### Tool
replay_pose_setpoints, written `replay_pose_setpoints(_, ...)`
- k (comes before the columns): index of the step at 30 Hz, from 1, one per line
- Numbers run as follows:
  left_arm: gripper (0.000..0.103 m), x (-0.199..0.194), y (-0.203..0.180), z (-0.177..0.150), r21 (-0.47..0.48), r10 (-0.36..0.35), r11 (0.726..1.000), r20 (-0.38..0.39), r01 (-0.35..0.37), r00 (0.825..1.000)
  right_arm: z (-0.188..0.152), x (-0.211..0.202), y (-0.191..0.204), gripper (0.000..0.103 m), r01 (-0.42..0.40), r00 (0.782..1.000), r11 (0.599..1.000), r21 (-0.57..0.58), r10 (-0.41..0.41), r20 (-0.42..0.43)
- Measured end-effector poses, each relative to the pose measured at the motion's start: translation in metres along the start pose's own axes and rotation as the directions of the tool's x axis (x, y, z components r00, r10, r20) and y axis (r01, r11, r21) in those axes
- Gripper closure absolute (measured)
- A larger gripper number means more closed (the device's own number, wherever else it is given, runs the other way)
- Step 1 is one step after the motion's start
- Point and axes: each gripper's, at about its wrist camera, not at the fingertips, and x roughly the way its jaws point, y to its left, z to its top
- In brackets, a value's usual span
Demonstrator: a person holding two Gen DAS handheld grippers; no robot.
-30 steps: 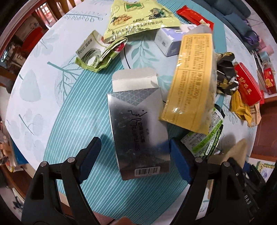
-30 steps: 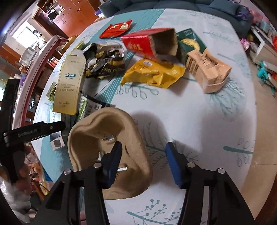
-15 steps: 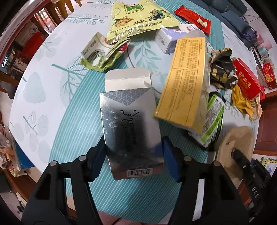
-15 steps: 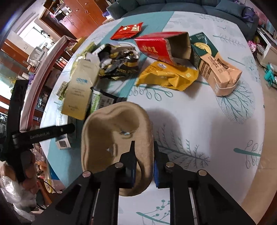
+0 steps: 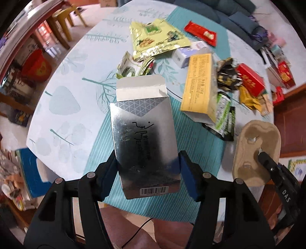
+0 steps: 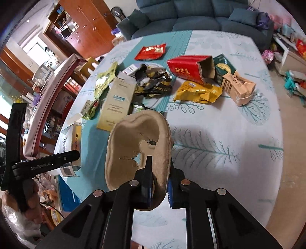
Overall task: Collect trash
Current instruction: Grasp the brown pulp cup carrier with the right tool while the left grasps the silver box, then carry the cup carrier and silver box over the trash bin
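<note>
Within the last second your left claw (image 5: 147, 172) clenched on the silver box (image 5: 144, 138) and your right claw (image 6: 159, 188) on the pulp tray (image 6: 137, 151), lifting both off the worktop (image 6: 220, 134), ready for binning.

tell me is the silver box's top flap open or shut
Open: the silver box, gripped by the left gripper, has its top flap standing up, pale inside showing.

A blue sofa (image 6: 200, 15) stands behind the table (image 6: 220, 153).
</note>
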Motion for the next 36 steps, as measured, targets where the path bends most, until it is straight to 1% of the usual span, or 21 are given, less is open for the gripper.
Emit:
replay_pose_setpoints(2, 0.044, -0.012, 0.003, -0.004, 0.052, -0.033, 0.998, 0.017, 0.032, 0.999, -0.01, -0.013, 0.011, 0.091, 0.023, 0.999, 0.999, 0.022, -0.024, 0.039)
replay_pose_setpoints(3, 0.044, -0.019, 0.016, -0.009, 0.073, -0.046, 0.996, 0.025, 0.044, 0.999, -0.014, -0.02, 0.016, 0.091, 0.033, 0.998, 0.999, 0.038, -0.035, 0.058)
replay_pose_setpoints(4, 0.044, -0.026, 0.019, -0.012, 0.1, -0.059, 0.993, 0.037, 0.055, 0.998, -0.021, -0.028, 0.023, 0.091, 0.044, 0.996, 0.997, 0.057, -0.048, 0.08)
replay_pose_setpoints(8, 0.044, -0.064, 0.044, -0.032, 0.201, -0.116, 0.975, 0.088, 0.097, 0.989, -0.056, -0.057, 0.059, 0.091, 0.082, 0.984, 0.99, 0.115, -0.099, 0.145)
replay_pose_setpoints(13, 0.044, -0.1, 0.07, -0.062, 0.33, -0.175, 0.936, 0.139, 0.121, 0.975, -0.104, -0.079, 0.102, 0.091, 0.123, 0.969, 0.977, 0.174, -0.157, 0.193)
replay_pose_setpoints(16, 0.044, -0.114, 0.085, -0.086, 0.405, -0.209, 0.904, 0.146, 0.134, 0.967, -0.141, -0.09, 0.129, 0.091, 0.138, 0.961, 0.966, 0.22, -0.184, 0.207)
replay_pose_setpoints(20, 0.044, -0.124, 0.099, -0.115, 0.475, -0.245, 0.865, 0.122, 0.16, 0.962, -0.187, -0.095, 0.157, 0.091, 0.162, 0.962, 0.958, 0.236, -0.207, 0.178)
replay_pose_setpoints(26, 0.044, -0.131, 0.108, -0.156, 0.549, -0.28, 0.813, 0.073, 0.196, 0.957, -0.235, -0.1, 0.178, 0.091, 0.19, 0.965, 0.946, 0.263, -0.229, 0.125)
replay_pose_setpoints(29, 0.044, -0.13, 0.108, -0.176, 0.572, -0.288, 0.793, 0.047, 0.211, 0.957, -0.258, -0.099, 0.182, 0.091, 0.208, 0.966, 0.938, 0.277, -0.241, 0.09)
replay_pose_setpoints(30, 0.044, -0.128, 0.108, -0.182, 0.577, -0.287, 0.789, 0.039, 0.213, 0.957, -0.261, -0.098, 0.18, 0.091, 0.21, 0.967, 0.936, 0.283, -0.241, 0.079)
replay_pose_setpoints(36, 0.044, -0.104, 0.107, -0.222, 0.597, -0.258, 0.771, -0.026, 0.222, 0.966, -0.302, -0.079, 0.17, 0.091, 0.219, 0.973, 0.92, 0.325, -0.23, -0.002)
